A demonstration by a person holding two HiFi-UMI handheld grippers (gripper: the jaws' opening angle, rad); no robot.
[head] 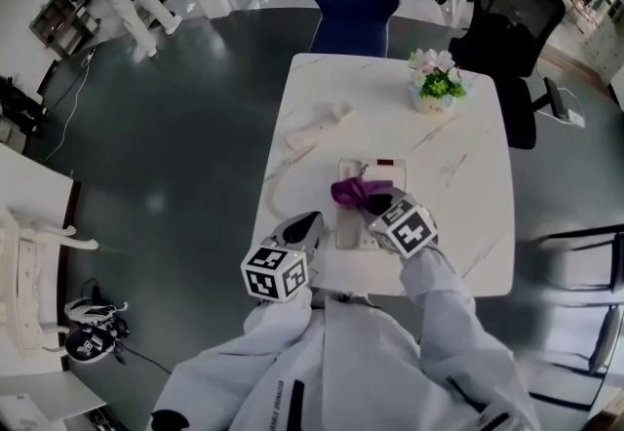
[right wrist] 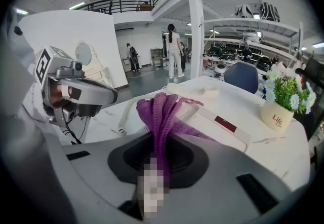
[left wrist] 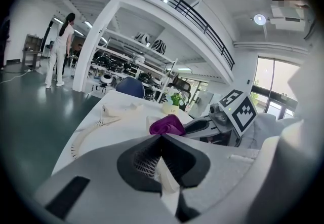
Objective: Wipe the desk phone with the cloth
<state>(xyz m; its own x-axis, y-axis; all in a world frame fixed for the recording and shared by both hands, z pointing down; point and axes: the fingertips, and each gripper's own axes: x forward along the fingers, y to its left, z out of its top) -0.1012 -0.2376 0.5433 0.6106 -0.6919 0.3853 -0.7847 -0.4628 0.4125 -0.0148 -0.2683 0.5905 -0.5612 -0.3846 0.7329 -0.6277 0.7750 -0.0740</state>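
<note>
**Cloth on the phone, right tongs leading**

The right tongs point(head: 378, 207) are clamped tight on the purple cloth point(head: 356, 189), which is bunched over the middle of the phone point(head: 375, 171) on the surface point(head: 458, 215). The phone's long axis runs near to far, straight ahead of these tongs, so the wiping stroke likely follows it. The left tongs point(head: 304, 229), closed and empty, hover just left of the phone.

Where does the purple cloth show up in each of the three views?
Head view: purple cloth, centre, on the desk phone.
Left gripper view: centre, just beyond the left gripper.
Right gripper view: centre, clamped in the right gripper tongs.
Shared landmark: flower pot.
</note>
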